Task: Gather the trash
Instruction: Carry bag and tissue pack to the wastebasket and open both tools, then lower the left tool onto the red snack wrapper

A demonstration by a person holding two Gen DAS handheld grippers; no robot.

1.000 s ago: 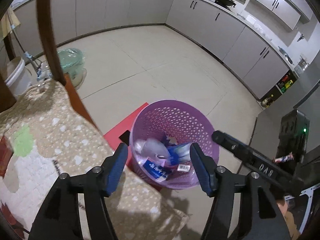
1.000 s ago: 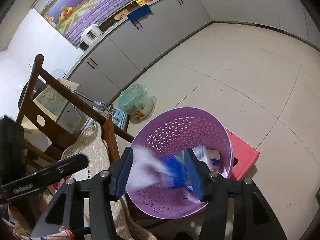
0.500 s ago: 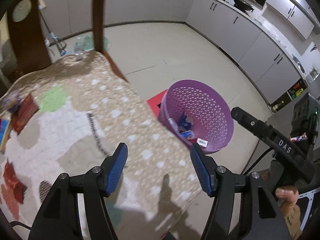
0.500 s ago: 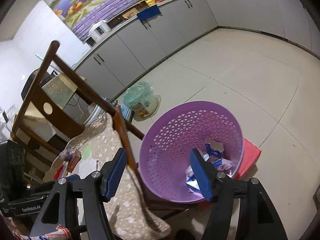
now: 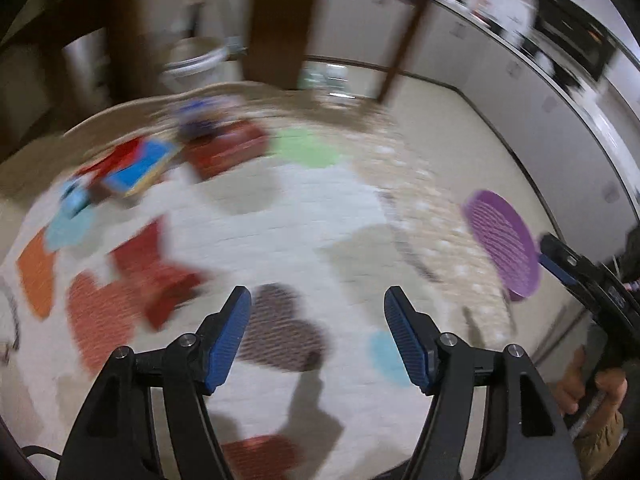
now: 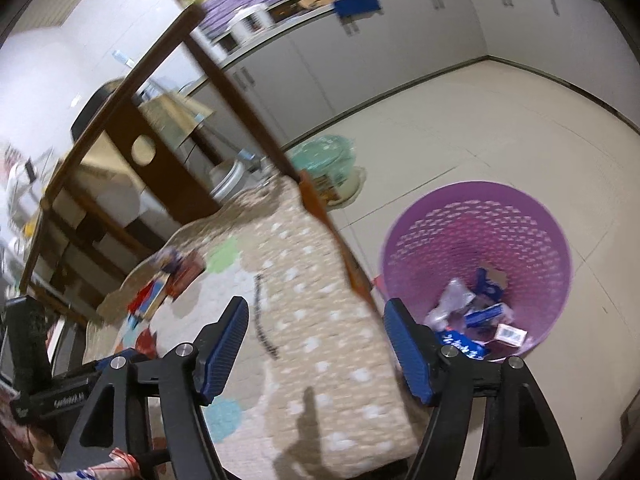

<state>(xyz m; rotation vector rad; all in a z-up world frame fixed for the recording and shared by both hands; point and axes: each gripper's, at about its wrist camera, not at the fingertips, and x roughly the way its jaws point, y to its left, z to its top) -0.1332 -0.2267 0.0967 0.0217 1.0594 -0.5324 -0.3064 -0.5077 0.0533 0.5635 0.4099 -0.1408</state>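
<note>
1. The left gripper [image 5: 318, 334] hangs over a surface covered by a patterned cloth [image 5: 304, 216]. Its blue fingers [image 5: 228, 340] are spreading apart, and nothing is between them.
2. The right gripper [image 6: 316, 346] points over the edge of the same cloth [image 6: 320, 320]. Its fingers [image 6: 408, 354] are spreading apart too, and they hold nothing.
3. Some trash lies on the far left part of the cloth: a red packet [image 5: 226, 150], a blue and red packet [image 5: 138, 166] and a purple wrapper [image 5: 200, 118]. The picture is blurry there.
4. The purple basket [image 6: 404, 248] stands on the floor just beside the surface, on the right.
5. More trash [image 6: 476, 316] lies at the bottom of the basket: small boxes and wrappers.
6. A wooden chair back [image 6: 152, 136] stands behind the cloth.
7. A person's hand [image 5: 592, 390] grips the handle of the right gripper.
</note>
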